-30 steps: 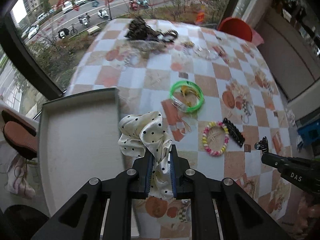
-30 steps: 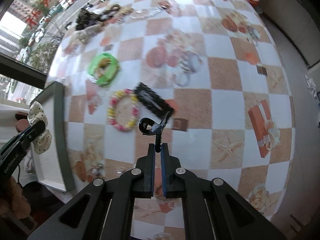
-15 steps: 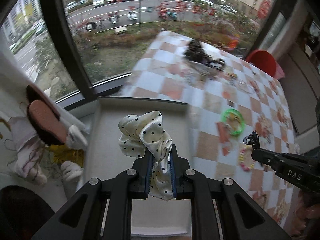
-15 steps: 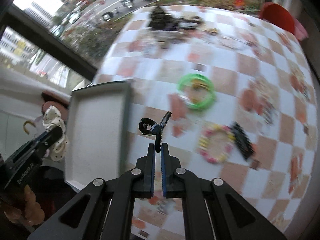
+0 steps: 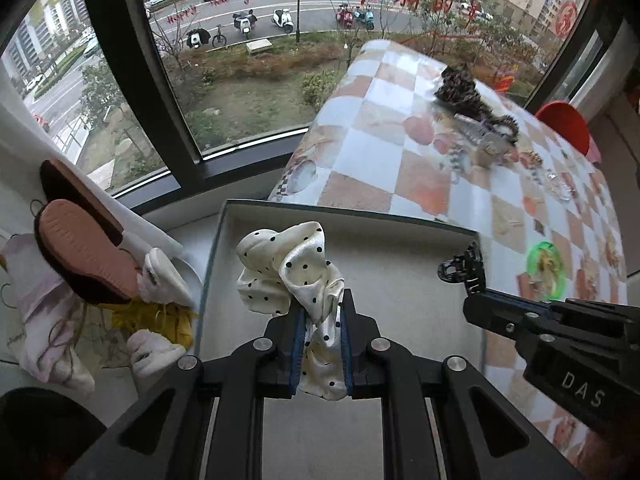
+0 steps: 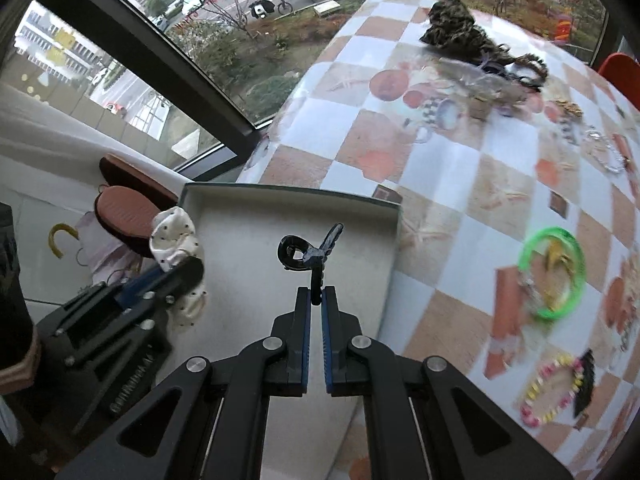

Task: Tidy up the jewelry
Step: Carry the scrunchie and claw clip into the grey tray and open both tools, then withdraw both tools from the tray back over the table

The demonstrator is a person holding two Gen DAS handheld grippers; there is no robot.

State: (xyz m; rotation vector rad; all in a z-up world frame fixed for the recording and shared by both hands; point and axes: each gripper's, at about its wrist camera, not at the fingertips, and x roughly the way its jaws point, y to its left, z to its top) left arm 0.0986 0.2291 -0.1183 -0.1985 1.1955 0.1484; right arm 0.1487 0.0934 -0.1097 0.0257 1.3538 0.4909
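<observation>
My left gripper (image 5: 320, 312) is shut on a cream polka-dot scrunchie (image 5: 288, 268) and holds it over the grey tray (image 5: 400, 308). My right gripper (image 6: 316, 300) is shut on a small black hair clip (image 6: 308, 254), held above the same tray (image 6: 248, 248). In the left wrist view the right gripper (image 5: 474, 296) with the clip (image 5: 462, 266) hangs over the tray's right side. In the right wrist view the left gripper (image 6: 188, 276) with the scrunchie (image 6: 174, 240) is at the tray's left edge.
The tray sits at the left end of the checkered table (image 5: 380, 152). A green bangle (image 6: 554, 272), a bead bracelet (image 6: 552, 388), a black comb clip (image 6: 584, 380) and a pile of dark accessories (image 6: 460, 36) lie on the table. Slippers (image 5: 84, 252) lie left of the tray.
Both grippers have swung left from over the table to over the tray, still holding the scrunchie and the clip. The right gripper has come closer to the left one.
</observation>
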